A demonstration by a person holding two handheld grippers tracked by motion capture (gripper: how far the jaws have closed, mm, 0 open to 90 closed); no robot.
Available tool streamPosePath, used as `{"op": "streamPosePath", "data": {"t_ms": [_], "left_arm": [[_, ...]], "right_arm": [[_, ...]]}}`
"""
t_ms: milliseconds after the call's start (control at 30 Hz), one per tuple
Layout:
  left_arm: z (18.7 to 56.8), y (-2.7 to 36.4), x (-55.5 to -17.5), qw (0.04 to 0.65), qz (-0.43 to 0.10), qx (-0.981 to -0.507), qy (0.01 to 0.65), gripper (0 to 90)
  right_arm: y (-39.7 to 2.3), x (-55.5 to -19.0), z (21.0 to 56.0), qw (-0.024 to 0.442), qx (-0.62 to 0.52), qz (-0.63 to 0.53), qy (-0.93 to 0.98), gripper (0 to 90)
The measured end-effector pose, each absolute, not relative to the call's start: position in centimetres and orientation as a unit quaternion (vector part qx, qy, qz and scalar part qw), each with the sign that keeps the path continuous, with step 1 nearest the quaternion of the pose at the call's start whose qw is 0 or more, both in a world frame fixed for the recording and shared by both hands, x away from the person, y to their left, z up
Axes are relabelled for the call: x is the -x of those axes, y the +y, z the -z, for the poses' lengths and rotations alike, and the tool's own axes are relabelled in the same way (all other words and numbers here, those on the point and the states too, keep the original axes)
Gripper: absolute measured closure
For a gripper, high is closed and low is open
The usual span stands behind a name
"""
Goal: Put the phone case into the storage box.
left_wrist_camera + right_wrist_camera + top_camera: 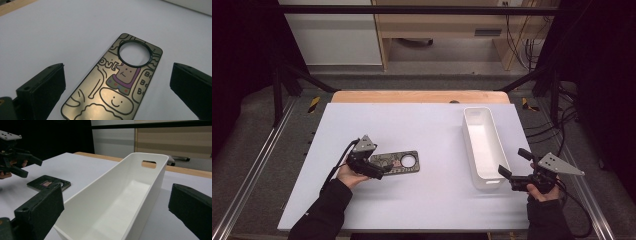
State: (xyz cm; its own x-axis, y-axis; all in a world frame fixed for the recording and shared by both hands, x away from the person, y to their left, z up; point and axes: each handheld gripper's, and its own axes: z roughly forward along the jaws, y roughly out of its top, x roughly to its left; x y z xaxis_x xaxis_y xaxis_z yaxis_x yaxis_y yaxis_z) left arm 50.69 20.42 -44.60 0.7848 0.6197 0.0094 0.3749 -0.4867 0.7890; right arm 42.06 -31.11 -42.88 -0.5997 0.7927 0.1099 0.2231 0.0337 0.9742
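Up close, cartoon print on phone case (117, 85), left gripper (117, 82) open

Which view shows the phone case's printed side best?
The left gripper view: the phone case lies flat between open jaws, cartoon print and round camera cutout clear. The high view shows it small, and the right gripper view shows it edge-on, print unreadable.

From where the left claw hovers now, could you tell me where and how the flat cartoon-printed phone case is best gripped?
Probably across its two long edges near the plain end, away from the round camera hole. The dark cartoon-printed phone case lies flat on the white table, so come from above with the open left claw straddling its narrow width. It is thin, so the jaws must reach right down to the tabletop.
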Motion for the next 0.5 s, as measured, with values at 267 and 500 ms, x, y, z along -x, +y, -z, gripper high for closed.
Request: {"op": "streamPosePath", "data": {"t_ms": [267, 500], "left_arm": [[45.2, 18.5, -51.6, 0.382, -0.143, -0.872, 0.27, 0.0], [45.9, 17.0, -52.7, 0.348, -0.136, -0.895, 0.244, 0.0]], "right_arm": [[-31.1, -42.1, 42.9, 0.245, -0.374, -0.584, 0.677, 0.2], [-31.1, -42.0, 42.8, 0.245, -0.375, -0.585, 0.676, 0.2]]}}
